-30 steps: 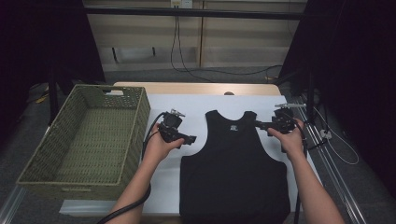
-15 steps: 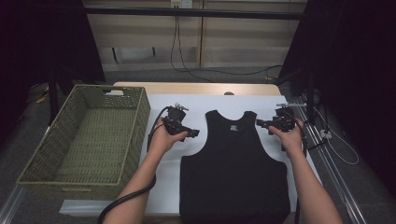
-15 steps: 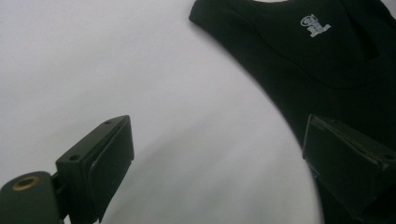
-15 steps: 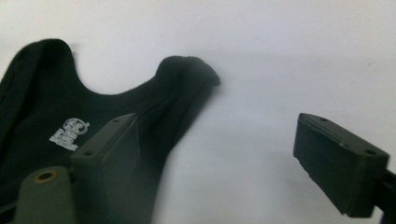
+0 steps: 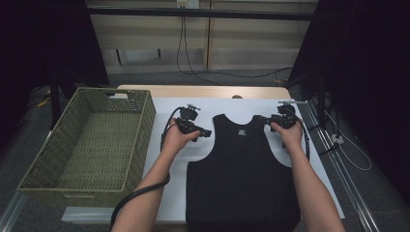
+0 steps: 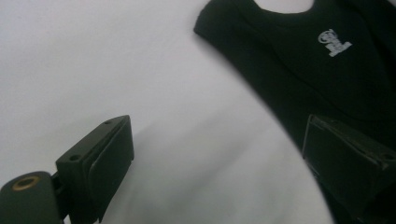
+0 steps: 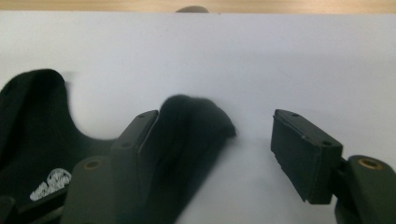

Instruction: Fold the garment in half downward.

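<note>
Lying flat and face-up on the white-covered counter is a black sleeveless top with a small white logo below its scooped neckline. The left gripper hovers just beside one shoulder strap, jaws wide apart over bare cloth. The right gripper, jaws just closing but not yet pressing, straddles the other strap; a woven basket stands further left.

One tank top – one basket
</note>
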The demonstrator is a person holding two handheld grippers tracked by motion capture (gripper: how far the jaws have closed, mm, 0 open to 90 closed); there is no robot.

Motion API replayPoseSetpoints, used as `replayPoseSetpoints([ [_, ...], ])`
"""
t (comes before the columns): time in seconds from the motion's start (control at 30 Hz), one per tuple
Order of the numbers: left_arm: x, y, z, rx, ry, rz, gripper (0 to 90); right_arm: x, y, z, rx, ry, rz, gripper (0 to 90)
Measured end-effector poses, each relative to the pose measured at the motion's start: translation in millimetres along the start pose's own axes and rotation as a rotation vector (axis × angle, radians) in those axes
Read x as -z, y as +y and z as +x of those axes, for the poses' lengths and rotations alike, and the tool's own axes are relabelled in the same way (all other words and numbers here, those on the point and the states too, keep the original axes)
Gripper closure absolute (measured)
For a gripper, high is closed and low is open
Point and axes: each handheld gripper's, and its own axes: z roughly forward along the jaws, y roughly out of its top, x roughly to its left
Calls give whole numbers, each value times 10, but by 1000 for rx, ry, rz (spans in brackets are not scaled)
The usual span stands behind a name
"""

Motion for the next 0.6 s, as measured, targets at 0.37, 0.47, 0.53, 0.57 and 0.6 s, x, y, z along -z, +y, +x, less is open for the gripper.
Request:
replayPoseSetpoints([
  [0.37, -156, 139, -14, -22, 4, 4, 99, -155, -51, 87, 82, 54, 21, 825],
  [0.47, -190, 203, -28, -32, 11, 0, 115, -132, -55, 60, 54, 66, 24, 835],
  [0.53, -207, 243, -40, -40, 20, -7, 121, -118, -57, 54, 44, 70, 26, 837],
  [0.57, -215, 262, -38, -44, 16, -8, 121, -108, -56, 62, 47, 68, 28, 837],
  [0.6, -226, 278, -35, -46, 14, -11, 123, -101, -56, 71, 48, 70, 31, 837],
])
